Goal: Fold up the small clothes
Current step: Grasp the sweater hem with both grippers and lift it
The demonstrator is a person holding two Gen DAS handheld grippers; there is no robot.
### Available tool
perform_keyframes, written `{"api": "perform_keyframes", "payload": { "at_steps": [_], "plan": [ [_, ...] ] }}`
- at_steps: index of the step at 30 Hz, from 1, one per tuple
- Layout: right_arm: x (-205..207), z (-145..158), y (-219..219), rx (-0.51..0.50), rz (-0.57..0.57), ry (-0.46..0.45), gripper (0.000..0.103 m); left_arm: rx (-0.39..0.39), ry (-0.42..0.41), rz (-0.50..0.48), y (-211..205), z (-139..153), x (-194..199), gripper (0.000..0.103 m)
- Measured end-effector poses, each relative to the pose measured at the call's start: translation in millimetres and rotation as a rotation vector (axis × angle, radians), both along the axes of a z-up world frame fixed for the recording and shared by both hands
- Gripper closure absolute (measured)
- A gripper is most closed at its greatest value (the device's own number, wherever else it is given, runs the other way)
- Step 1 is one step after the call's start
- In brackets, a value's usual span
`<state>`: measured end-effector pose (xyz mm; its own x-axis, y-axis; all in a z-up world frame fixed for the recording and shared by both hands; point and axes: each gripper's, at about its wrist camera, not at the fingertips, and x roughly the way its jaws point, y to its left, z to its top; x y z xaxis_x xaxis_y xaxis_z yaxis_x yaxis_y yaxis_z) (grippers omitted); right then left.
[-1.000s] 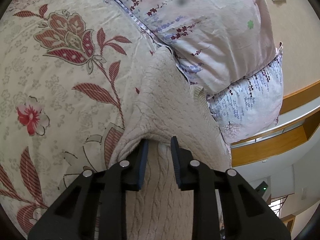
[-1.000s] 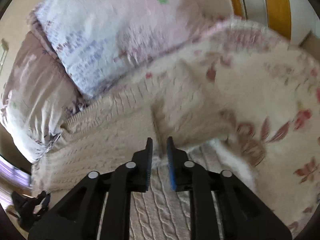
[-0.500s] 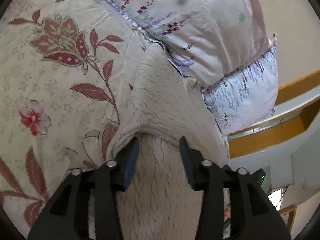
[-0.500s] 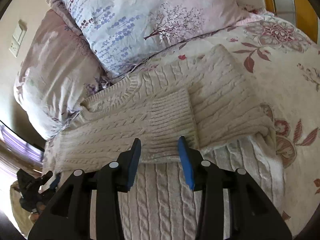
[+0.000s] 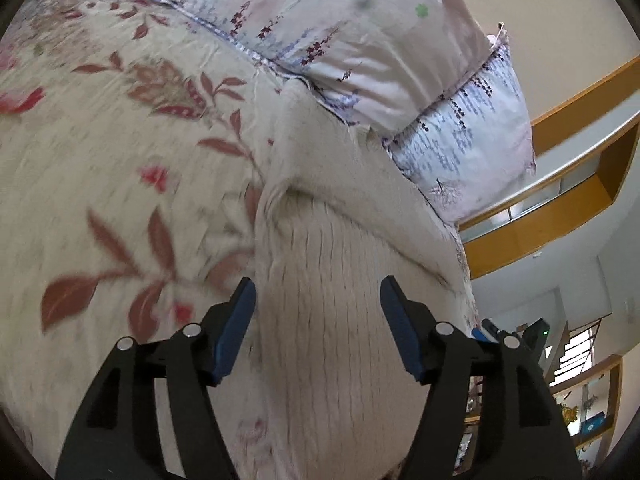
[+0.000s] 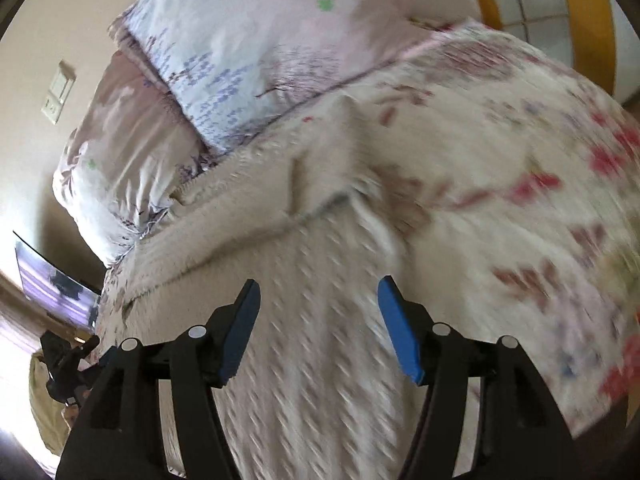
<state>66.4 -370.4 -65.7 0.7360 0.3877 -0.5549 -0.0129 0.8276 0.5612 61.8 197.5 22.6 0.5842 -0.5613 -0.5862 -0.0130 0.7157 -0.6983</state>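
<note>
On the bed: a cream cable-knit sweater [image 5: 332,280] lies spread over a cream bedspread printed with red flowers and brown leaves [image 5: 120,168].
Sweater position: its far end reaches up to the pillows; a folded edge crosses it partway up, seen as a raised ridge in both views [image 6: 320,208].
Left gripper [image 5: 316,324]: black frame with blue finger pads [image 5: 234,328], jaws spread wide, grasping nothing; the knit fills the gap beneath them, and whether the pads touch it cannot be told.
Right gripper [image 6: 318,320]: same black build, blue pads [image 6: 400,332] wide apart and released, hanging over the near part of the sweater with nothing between the fingers.
Pillows: a pale pink floral pillow [image 5: 352,28] lies at the head of the bed, with a white pillow printed with purple sprigs [image 5: 476,128] just beside it; both touch the sweater's far edge.
Wall: a beige wall [image 5: 560,20] stands behind the pillows, carrying a pale switch plate [image 6: 58,92] in the right wrist view.
Beyond the bed: orange-brown wooden shelving [image 5: 560,216].
Sharpness: much of the bedspread and knit is smeared, most of all in the right wrist view.
</note>
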Motion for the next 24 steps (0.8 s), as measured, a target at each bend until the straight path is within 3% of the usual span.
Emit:
{"api": "perform_keyframes", "payload": {
  "at_steps": [8,13,20,24],
  "plan": [
    [-45.4,-38.7,-17.2,0.089,0.016,0.048,0.041,-0.03,0.025,-0.017,-0.5,-11.3,-38.4,0.04],
    [-58.6,-57.8,-20.9,0.251,0.118,0.058,0.055,-0.09,0.018,-0.061,-7.2,-12.1,-55.9,0.042],
    [-81.5,-70.6,-6.5,0.292,0.263,0.06,0.069,-0.185,0.011,-0.157,-18.5,-25.9,-83.9,0.069],
    [-97.1,-71.9,4.6,0.242,0.339,0.071,0.071,-0.233,0.003,-0.227,-25.1,-35.4,-99.3,0.073]
  ]
}}
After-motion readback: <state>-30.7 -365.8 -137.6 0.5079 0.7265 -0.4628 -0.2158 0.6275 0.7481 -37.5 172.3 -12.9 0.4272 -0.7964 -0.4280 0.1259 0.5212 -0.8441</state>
